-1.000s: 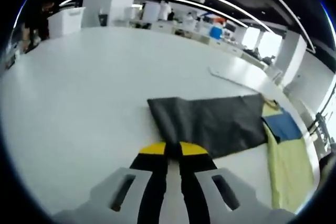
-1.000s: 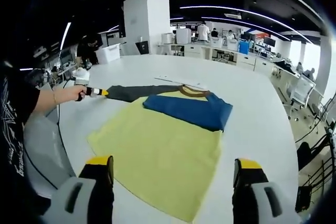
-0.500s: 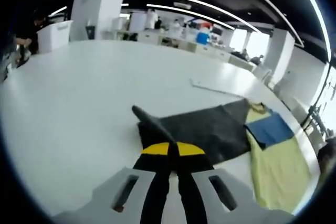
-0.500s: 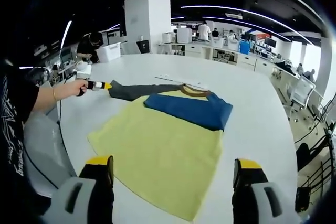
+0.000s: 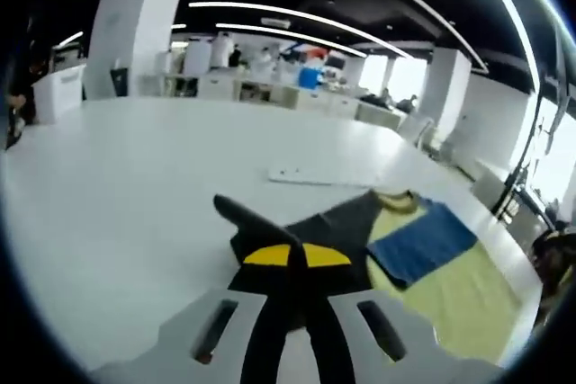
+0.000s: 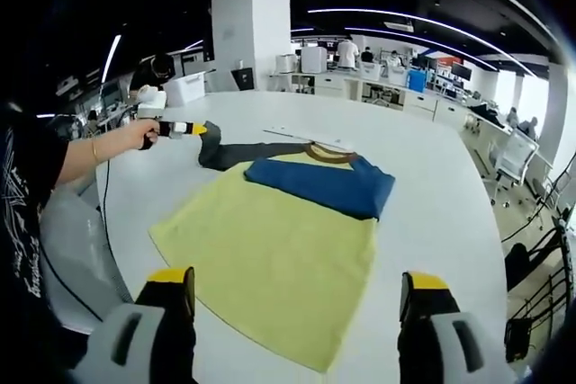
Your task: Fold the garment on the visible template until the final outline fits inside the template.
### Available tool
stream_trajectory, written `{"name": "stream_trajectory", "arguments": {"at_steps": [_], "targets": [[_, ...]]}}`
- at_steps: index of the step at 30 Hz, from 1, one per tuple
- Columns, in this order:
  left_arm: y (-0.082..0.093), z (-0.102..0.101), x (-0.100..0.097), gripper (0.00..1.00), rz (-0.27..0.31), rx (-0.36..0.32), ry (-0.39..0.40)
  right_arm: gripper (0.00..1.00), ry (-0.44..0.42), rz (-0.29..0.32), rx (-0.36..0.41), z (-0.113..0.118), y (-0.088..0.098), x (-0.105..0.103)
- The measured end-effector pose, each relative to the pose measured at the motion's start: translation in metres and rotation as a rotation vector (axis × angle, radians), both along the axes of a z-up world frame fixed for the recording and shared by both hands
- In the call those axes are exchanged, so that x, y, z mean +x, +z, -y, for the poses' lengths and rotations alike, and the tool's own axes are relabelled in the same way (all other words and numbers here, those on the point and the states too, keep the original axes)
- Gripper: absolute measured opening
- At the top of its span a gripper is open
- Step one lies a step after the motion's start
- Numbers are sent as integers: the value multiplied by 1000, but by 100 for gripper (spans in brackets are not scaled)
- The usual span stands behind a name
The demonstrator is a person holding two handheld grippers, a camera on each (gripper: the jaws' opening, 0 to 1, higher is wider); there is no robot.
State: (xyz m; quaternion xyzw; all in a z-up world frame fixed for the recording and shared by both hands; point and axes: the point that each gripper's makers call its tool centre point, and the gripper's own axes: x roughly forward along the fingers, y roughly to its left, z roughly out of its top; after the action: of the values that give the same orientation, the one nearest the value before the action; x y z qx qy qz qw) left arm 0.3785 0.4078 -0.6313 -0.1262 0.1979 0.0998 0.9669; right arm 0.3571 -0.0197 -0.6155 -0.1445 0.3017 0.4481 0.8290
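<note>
Left gripper view: the left tongs, yellow-tipped, are pressed together on the dark grey sleeve of the yellow, blue and grey shirt. The sleeve end is lifted off the white bench, a pointed fold of cloth sticking up just left of the tips. The blue sleeve lies folded across the yellow body. A thin pale flat strip lies on the bench just beyond the collar.

Right gripper view: the right tongs are spread wide, with nothing between them, above the shirt's near hem. The shirt lies flat mid-bench, blue sleeve across the chest. At left a hand holds the left tongs, pinching the raised grey sleeve tip.
</note>
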Motion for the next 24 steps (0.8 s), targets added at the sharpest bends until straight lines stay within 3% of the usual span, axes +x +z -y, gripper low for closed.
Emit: {"name": "stream_trajectory", "arguments": {"at_steps": [11,24], "targets": [[25,28,36,0,59,0,-66,96,5,-2,2,1,-2,0],[45,78,70,0,98,-9,-163,95,1,-15,0,6,-8,-2]]}}
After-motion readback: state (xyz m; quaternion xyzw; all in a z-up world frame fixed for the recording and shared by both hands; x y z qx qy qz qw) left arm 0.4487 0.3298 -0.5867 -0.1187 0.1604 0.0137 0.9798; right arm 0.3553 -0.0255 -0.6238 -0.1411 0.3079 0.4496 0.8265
